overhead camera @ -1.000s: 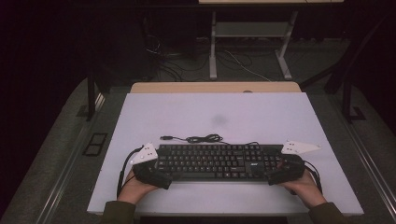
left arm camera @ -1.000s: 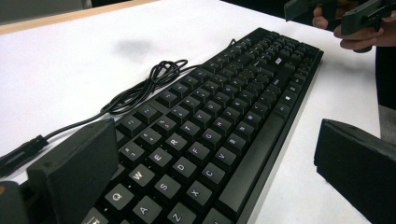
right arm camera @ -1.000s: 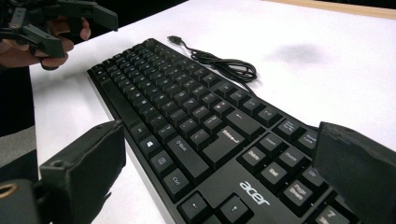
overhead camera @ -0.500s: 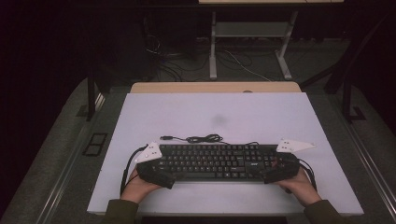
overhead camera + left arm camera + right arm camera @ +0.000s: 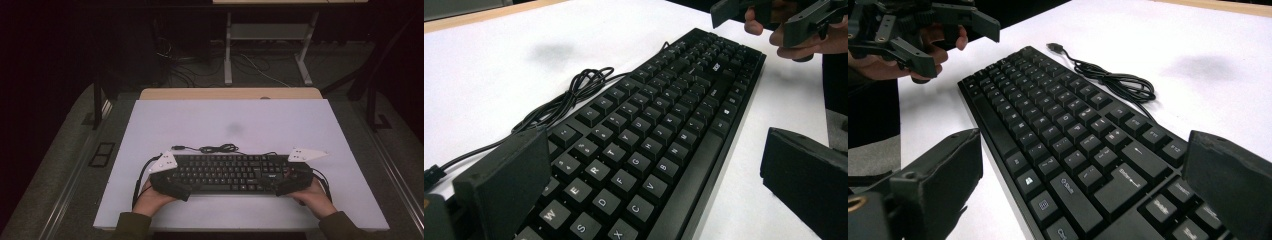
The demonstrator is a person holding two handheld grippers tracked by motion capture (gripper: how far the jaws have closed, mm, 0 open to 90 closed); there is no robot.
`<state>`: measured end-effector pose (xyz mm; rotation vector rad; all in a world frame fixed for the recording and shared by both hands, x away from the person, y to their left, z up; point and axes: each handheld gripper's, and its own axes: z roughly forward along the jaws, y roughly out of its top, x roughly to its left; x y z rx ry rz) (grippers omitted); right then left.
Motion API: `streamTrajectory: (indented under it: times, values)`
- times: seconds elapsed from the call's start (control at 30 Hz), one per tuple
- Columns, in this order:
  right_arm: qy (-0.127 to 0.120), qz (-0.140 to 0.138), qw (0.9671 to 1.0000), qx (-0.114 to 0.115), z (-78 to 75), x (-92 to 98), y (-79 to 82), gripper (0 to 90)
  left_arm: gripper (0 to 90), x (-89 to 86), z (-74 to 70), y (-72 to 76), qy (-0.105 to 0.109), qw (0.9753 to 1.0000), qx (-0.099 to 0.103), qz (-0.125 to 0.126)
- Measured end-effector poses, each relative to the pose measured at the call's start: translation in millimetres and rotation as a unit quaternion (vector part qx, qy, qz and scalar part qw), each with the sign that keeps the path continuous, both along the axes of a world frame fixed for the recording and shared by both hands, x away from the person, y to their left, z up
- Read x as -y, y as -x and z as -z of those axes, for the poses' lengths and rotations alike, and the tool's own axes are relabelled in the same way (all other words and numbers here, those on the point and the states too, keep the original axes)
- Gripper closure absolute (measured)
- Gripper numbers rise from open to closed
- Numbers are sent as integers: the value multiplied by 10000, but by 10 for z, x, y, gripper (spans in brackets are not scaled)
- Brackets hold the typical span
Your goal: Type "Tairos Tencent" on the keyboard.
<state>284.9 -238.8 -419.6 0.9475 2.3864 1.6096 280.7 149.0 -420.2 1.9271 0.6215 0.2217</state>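
A black keyboard (image 5: 225, 172) lies near the front edge of the white table (image 5: 230, 120), its coiled USB cable (image 5: 215, 148) just behind it. My left gripper (image 5: 172, 177) is open at the keyboard's left end. In the left gripper view the keyboard (image 5: 659, 125) runs between the jaws of my left gripper (image 5: 654, 150), and the right jaw stands clear of the front edge. My right gripper (image 5: 290, 175) is open at the right end. It (image 5: 1083, 145) straddles the keyboard (image 5: 1063, 130) the same way, one jaw over the back row.
Behind the white top runs a strip of wooden table (image 5: 230, 93). A metal desk frame (image 5: 265, 50) and floor cables stand farther back. A faint grey smudge (image 5: 234, 129) marks the table's middle. A floor socket plate (image 5: 102, 154) lies at the left.
Both grippers have slid inward along the keyboard's ends, the left to the right and the right to the left. The keyboard and cable have not moved.
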Motion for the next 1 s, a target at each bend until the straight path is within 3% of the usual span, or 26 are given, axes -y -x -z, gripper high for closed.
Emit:
streamTrajectory:
  times: [0.33,0.4,0.67,1.0]
  values:
    - [9,-73,9999,-74,5,-76,-32,64,0,48,10,-30,5,10000,-26,-5]
    - [-6,-88,9999,-96,-1,-86,-46,143,0,60,15,-32,-2,10000,-34,3]
    - [63,-250,9995,-193,6,-188,-98,279,0,75,27,-27,-16,10000,-59,34]
    - [416,-305,9984,-211,60,-315,-130,504,0,88,55,-26,-23,9999,-105,51]
